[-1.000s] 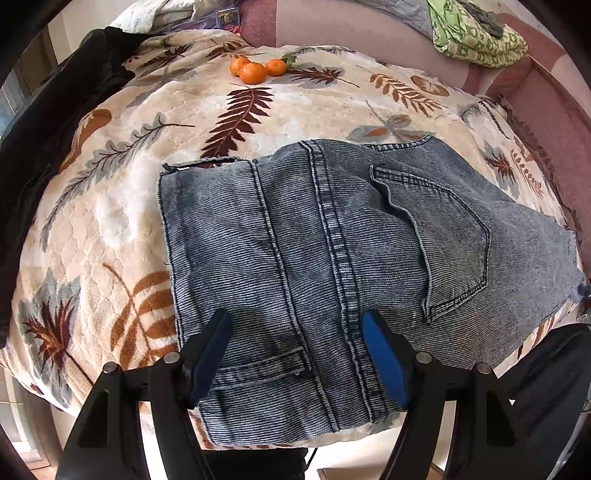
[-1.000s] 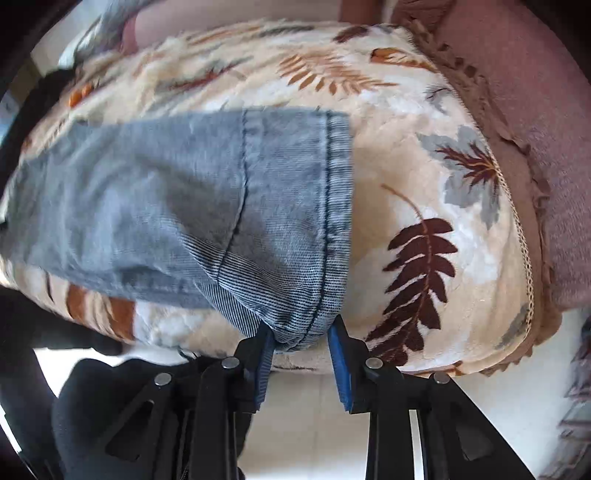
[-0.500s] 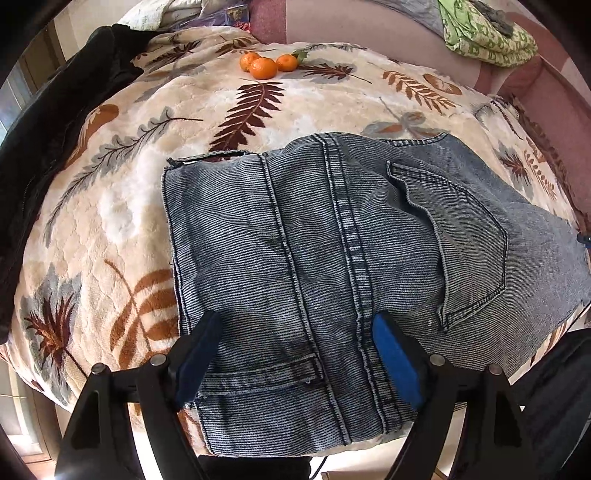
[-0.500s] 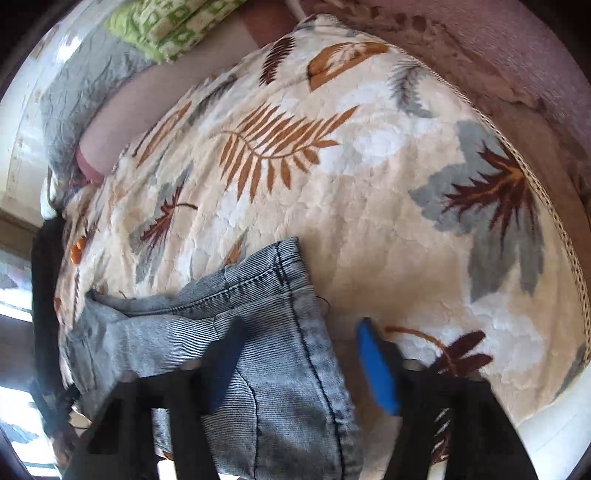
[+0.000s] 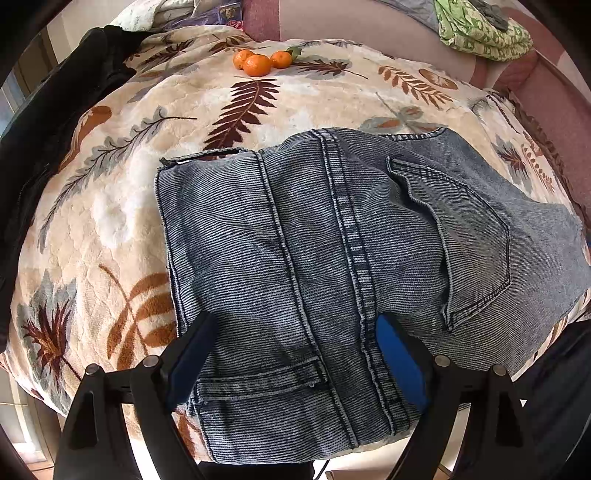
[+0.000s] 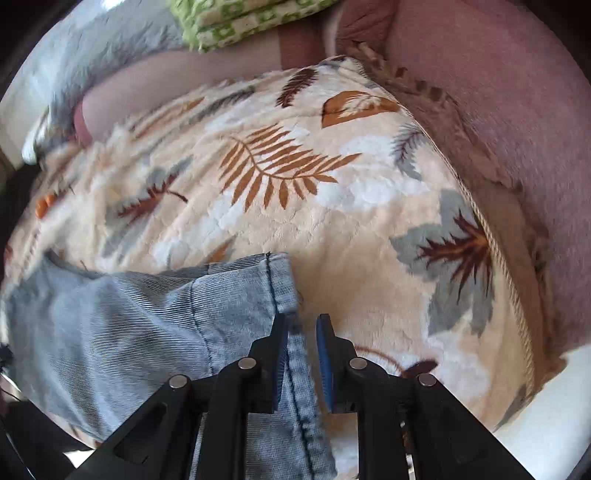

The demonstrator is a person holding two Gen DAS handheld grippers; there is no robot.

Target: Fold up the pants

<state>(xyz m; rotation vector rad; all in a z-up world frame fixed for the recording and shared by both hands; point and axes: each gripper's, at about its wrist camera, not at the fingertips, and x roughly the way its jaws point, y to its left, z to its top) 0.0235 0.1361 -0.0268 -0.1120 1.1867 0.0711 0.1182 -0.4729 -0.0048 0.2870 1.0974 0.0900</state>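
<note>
Pants (image 5: 332, 258): blue-grey washed denim, lying folded flat on a bed under a cream blanket (image 5: 110, 229) printed with brown, rust and grey leaves; waistband and belt loop at the near edge, a back pocket (image 5: 465, 236) stitched on the right half, the central seam running away from the camera. In the right wrist view the same pants (image 6: 147, 314) show their hemmed leg end, which lies on the blanket (image 6: 332, 221) near its right part, with the stitched hem edge facing right. Left tongs (image 5: 291, 362): hovering over the waistband area, the two blue-padded fingers standing wide apart on either side of the central seam and belt loop; the jaws have just been opening further, with denim beneath the gap but no pad pressing on it. Right tongs (image 6: 301, 354): at the leg hem, jaws narrowly parted and lately opening after a brief closing; the hem strip runs between the pads with a visible gap on the right side, so the cloth is not clamped. Surroundings: three tangerines (image 5: 258, 62) grouped at the far side of the blanket, well apart from the pants; a black garment (image 5: 48, 122) along the left edge of the bed; a folded green-and-white patterned cloth (image 5: 480, 33) on a mauve upholstered surround (image 6: 498, 110) at the far right.
</note>
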